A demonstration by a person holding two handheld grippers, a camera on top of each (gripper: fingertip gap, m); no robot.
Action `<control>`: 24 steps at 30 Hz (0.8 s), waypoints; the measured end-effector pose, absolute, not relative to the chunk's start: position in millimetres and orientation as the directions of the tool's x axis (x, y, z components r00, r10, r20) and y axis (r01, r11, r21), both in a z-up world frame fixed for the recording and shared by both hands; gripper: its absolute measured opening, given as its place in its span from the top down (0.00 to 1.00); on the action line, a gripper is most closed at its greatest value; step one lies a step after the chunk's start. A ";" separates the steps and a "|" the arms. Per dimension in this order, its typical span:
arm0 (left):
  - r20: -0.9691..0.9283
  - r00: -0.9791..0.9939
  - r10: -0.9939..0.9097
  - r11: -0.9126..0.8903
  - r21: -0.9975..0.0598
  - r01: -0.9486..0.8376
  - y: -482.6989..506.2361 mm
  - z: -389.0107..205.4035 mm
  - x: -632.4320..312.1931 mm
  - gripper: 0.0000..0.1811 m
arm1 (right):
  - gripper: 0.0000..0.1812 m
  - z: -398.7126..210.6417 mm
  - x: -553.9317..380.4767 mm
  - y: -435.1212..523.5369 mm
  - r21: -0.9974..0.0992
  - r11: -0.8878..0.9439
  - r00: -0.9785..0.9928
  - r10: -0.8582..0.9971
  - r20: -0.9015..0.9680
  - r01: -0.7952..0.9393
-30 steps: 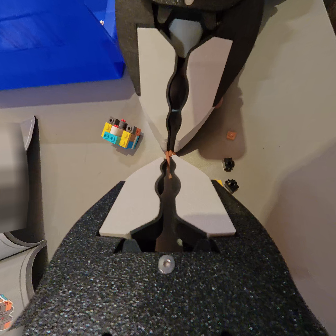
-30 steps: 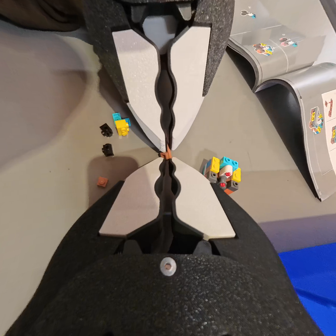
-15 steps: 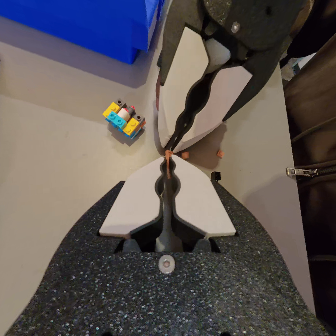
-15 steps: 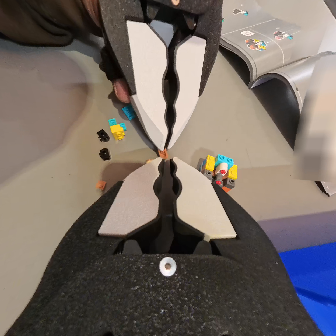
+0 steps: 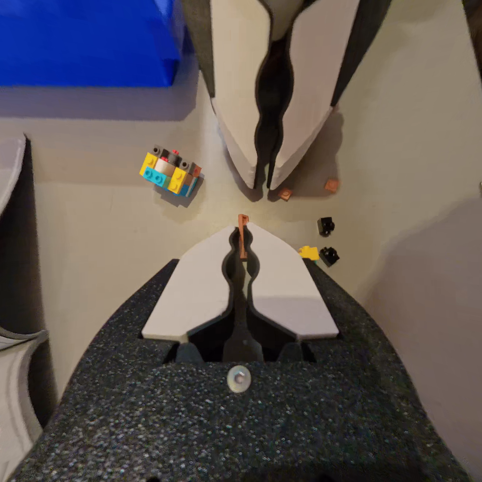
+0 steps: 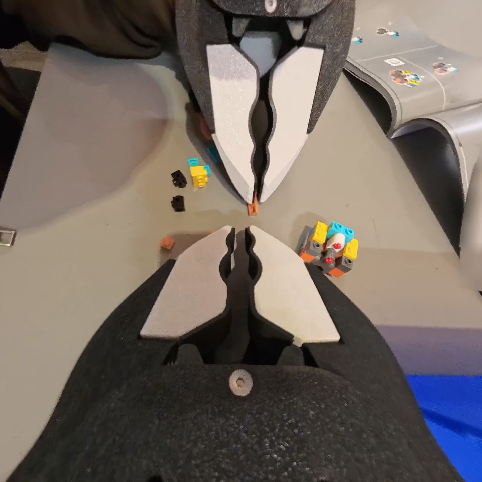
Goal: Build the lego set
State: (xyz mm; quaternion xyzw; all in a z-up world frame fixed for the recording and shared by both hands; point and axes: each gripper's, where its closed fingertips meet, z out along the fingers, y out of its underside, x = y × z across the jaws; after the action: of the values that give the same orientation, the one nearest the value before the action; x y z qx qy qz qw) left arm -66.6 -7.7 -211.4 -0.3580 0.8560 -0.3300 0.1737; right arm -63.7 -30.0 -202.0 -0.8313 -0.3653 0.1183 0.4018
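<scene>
My left gripper (image 5: 242,226) is shut on a thin brown plate (image 5: 243,234) held on edge, its end poking past the tips. It also shows in the right wrist view (image 6: 252,207), in the left gripper (image 6: 257,198). My right gripper (image 6: 240,229) faces it tip to tip across a small gap, its jaws a narrow slit apart and empty; it also shows in the left wrist view (image 5: 263,185). The small multicoloured lego build (image 5: 170,173) (image 6: 330,247) sits on the table to the side, apart from both grippers.
Loose pieces lie on the table: two brown plates (image 5: 284,194) (image 5: 331,185), two black pieces (image 5: 325,226) (image 5: 330,255), a yellow piece (image 5: 309,252). A blue bin (image 5: 86,41) stands behind. An open instruction booklet (image 6: 417,78) lies beside the build. The tips of both grippers are at nearly the same place. The yellow piece (image 5: 309,252) is about equally far from each gripper, around 5 centimetres. Seen from the right wrist view (image 6: 199,170) as well.
The two grippers were tip to tip on the brown plate. They have drawn apart; the right gripper has let go and the left keeps the plate.
</scene>
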 end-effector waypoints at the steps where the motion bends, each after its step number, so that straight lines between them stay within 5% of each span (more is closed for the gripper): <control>1: -0.106 -0.696 -0.710 0.563 -0.679 -0.471 -7.2 -211.9 -67.1 0.98 | 0.96 -203.3 -63.8 -30.6 -0.750 -0.409 0.701 0.706 0.101 0.520; 24: -0.219 -0.757 -0.615 0.666 -0.658 -0.351 -13.5 -207.3 -74.8 0.96 | 0.95 -204.1 -64.6 -32.9 -0.752 -0.409 0.692 0.717 0.087 0.518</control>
State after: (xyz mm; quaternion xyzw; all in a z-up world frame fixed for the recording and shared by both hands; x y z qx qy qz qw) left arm -74.8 -13.5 -207.3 -0.2725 0.8865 -0.3045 0.2170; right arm -64.6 -32.9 -204.1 -0.8299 -0.3719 0.1255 0.3966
